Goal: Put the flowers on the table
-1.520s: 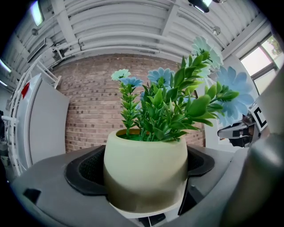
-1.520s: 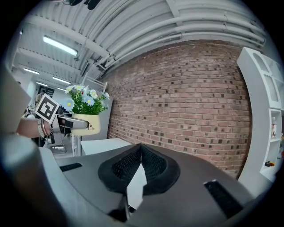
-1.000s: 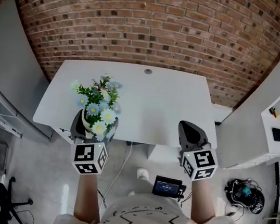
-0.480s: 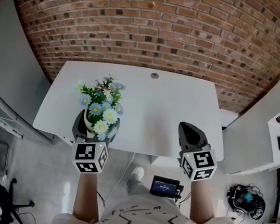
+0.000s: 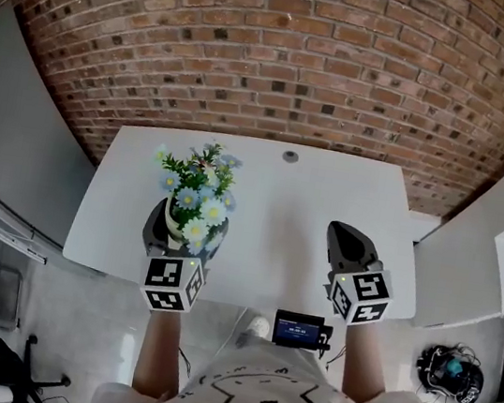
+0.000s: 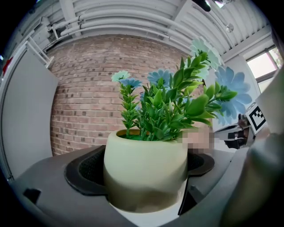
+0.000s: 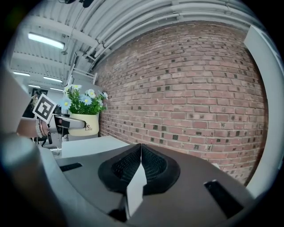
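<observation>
Left gripper (image 5: 182,235) clamps a cream ceramic pot of blue-and-white flowers (image 6: 146,166) over the white table (image 5: 313,206), near its front edge; right gripper (image 7: 141,153) is closed, empty. Lowering it level, farther inward, looks safest.

The right gripper (image 7: 141,148) is closed, fingers (image 7: 156,167) touching, facing brick wall (image 7: 199,88).

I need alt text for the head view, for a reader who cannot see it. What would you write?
Seen from above, the left gripper holds a cream pot of blue and white flowers over the near left part of a white table. The right gripper, shut and empty, is over the table's right side; a brick wall stands behind.
</observation>
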Tool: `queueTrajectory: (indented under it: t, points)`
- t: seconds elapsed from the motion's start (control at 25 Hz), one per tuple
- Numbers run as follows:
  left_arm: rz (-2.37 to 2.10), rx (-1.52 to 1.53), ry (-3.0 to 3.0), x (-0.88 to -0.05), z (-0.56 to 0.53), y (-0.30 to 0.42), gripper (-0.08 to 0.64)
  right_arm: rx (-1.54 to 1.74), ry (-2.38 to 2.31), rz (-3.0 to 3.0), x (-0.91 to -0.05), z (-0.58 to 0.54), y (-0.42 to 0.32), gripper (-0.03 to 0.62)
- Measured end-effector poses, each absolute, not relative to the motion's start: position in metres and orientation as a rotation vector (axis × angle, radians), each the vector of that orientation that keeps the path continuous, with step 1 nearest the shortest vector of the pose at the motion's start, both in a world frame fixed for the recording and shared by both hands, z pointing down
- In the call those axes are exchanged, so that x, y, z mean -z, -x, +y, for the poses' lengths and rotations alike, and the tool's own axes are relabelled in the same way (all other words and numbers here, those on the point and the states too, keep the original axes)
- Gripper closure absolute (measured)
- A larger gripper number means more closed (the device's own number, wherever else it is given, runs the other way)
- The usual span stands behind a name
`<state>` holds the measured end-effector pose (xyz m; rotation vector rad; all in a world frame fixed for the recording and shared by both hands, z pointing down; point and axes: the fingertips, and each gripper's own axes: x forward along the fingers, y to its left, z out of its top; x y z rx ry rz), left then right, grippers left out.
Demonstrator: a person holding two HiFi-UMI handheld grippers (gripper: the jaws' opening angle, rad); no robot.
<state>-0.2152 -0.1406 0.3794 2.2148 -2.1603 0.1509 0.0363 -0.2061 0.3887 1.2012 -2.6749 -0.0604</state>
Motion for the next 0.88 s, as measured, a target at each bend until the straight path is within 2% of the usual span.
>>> queueTrajectory:
  t: [0.36, 0.88]
  points:
    - [-2.14, -0.145, -2.233, -0.38, -0.212, 0.246, 0.046, 0.031, -1.228, -2.664, -0.393, -0.273, -0.012, 0.578]
    - [-2.057, -0.101, -2.275, -0.414, -0.269, 0.254, 0.046, -0.019, -1.235, -2.609, -0.419, -0.313, -0.005, 0.578]
